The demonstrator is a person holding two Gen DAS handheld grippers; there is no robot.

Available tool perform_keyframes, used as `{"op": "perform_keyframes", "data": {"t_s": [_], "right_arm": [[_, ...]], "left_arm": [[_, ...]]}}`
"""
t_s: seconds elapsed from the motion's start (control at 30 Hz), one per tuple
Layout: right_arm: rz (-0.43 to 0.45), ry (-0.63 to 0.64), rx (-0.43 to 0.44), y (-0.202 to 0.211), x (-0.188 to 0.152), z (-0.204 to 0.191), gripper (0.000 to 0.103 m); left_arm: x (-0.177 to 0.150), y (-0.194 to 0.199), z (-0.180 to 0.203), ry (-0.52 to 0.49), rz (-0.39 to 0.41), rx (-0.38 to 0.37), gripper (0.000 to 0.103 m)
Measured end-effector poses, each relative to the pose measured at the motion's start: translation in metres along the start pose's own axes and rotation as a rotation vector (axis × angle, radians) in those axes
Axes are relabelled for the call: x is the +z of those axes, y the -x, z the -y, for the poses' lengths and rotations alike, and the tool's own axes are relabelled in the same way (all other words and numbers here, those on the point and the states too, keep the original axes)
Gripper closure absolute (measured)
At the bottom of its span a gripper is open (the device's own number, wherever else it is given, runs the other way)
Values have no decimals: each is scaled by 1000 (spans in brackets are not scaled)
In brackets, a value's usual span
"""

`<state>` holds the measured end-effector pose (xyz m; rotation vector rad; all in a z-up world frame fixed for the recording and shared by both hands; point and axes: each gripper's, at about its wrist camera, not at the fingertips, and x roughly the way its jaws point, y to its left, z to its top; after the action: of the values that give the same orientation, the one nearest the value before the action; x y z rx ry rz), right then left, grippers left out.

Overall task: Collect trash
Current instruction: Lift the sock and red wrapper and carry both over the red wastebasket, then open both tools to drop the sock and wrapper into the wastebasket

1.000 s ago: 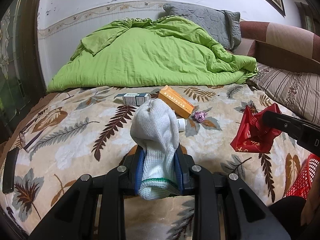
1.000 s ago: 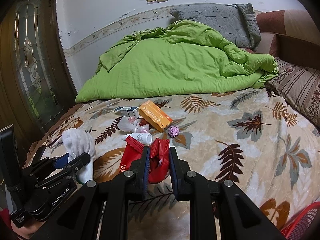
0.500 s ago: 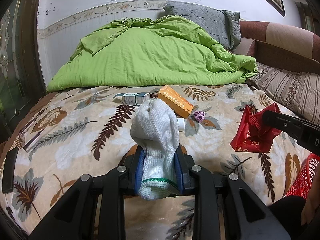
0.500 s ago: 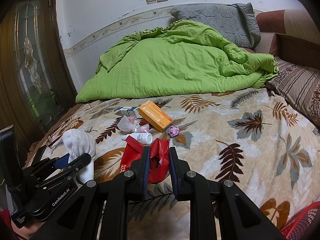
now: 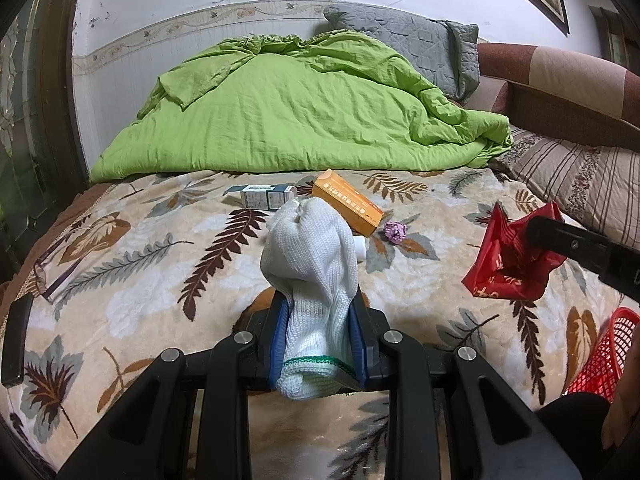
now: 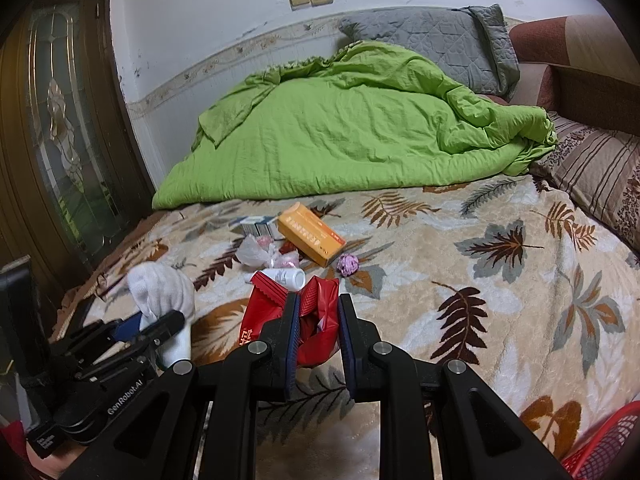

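Left gripper (image 5: 319, 320): jaws closed on a white knit glove (image 5: 310, 264), blue pads pressing both sides of the cuff, green-trimmed edge hanging below the pads, fingers of the glove bunched upward above them. Right gripper (image 6: 318, 320): jaws nearly together, clamped on a crumpled red plastic bag (image 6: 280, 312), bag raised clear of the bedspread in the left wrist view. Both held over a leaf-patterned blanket (image 5: 120, 280) covering the bed. Remaining trash grouped near the middle of the blanket: orange carton (image 6: 310, 234) lying flat, white-and-blue box (image 6: 256, 224) just beside its far left end, crumpled clear wrapper (image 6: 254, 250) in front of that box, small white bottle (image 6: 286, 278) on its side close to the top of the red bag, purple paper ball (image 6: 348, 264) just right of the carton's near end. Red mesh basket (image 5: 600, 356) at the lower right edge, beside the bed, only partly in frame. Green duvet (image 5: 296, 116) heaped across the far half of the bed, grey quilted pillow (image 5: 416, 46) behind it against the wall. Eyeglasses (image 5: 44, 276) and a dark flat device (image 5: 16, 338) at the left edge of the blanket, well apart from the trash.
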<state>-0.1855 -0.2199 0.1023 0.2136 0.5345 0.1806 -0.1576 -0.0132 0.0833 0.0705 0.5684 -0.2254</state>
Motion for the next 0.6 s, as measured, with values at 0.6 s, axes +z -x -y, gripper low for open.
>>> {"op": "perform_keyframes", "data": {"t_s": [0.6], "right_arm": [[-5, -219, -274, 144, -31, 129, 83]], "left_arm": [[20, 36, 129, -158, -29, -450, 77]]}}
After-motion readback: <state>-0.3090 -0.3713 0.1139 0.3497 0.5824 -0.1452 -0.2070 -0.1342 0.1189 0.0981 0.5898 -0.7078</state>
